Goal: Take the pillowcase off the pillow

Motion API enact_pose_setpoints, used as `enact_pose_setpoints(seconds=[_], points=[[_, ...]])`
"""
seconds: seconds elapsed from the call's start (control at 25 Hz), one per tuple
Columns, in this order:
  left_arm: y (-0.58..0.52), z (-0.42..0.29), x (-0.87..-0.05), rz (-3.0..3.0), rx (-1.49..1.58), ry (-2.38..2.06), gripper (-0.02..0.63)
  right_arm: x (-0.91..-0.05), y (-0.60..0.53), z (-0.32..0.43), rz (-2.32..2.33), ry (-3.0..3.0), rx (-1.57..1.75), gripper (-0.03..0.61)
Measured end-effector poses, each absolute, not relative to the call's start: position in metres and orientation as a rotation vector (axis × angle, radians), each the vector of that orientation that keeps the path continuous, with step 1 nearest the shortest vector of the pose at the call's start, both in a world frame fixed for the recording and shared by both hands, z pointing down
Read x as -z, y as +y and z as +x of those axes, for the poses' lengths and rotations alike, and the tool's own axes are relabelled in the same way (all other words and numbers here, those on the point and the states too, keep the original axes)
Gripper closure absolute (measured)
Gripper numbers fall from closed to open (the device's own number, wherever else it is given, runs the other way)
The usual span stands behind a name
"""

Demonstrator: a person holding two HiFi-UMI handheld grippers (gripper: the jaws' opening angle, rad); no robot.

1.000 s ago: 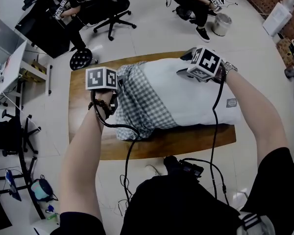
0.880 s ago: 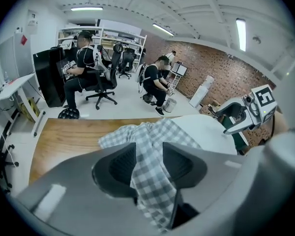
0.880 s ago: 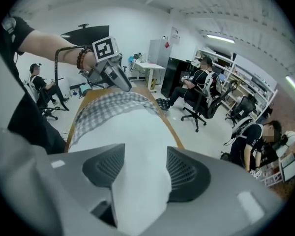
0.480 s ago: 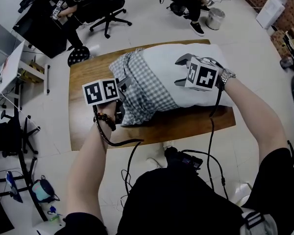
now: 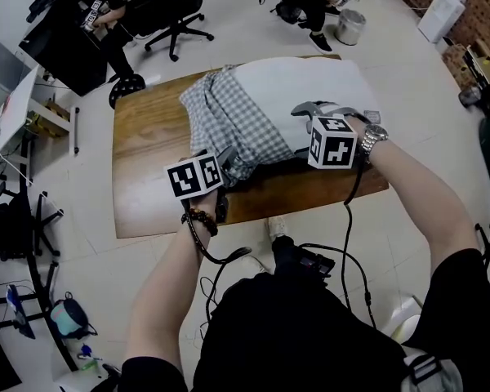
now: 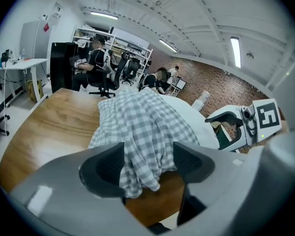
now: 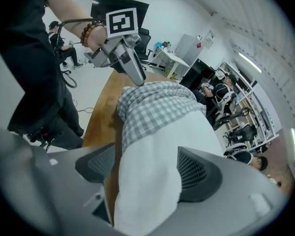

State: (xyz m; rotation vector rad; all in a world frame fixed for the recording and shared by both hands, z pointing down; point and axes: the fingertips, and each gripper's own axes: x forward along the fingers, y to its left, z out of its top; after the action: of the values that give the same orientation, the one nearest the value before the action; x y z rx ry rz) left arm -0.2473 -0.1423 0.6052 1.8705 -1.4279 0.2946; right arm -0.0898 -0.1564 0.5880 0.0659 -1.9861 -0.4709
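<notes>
Head view: left claw [image 5: 227, 158], right claw [image 5: 304, 127] seemingly nose-down.

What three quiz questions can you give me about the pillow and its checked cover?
1. True or false: the checked pillowcase covers the whole white pillow.
2. What lies between the jaws of the right gripper? A) the white pillow B) the checked pillowcase C) a cable
3. Fill in: the white pillow lies on a wooden ____.
Key: 1 false, it is bunched at one end. 2 A; the jaws have just been opening and stand apart. 3 table.
</notes>
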Motion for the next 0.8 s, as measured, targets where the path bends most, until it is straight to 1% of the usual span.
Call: enact_pose_setpoints(seconds=[0.2,0.4,0.8], points=[[-0.121,-0.241,-0.628,1.833,-0.285,-1.423,0.273,-0.607,-0.145,-0.094,0.069,-1.894,0.599,0.172],[-0.111,-0.222,-0.648,1.775,-0.236,-1.399,0.272,-0.620,-0.151,-0.090,0.094,-1.818,0.760,0.172],[-0.113,-0.210,-0.707,1.631,-0.205,-1.383,0.272,-0.655,-0.181,-0.090,0.187,-1.665,1.015,0.172]])
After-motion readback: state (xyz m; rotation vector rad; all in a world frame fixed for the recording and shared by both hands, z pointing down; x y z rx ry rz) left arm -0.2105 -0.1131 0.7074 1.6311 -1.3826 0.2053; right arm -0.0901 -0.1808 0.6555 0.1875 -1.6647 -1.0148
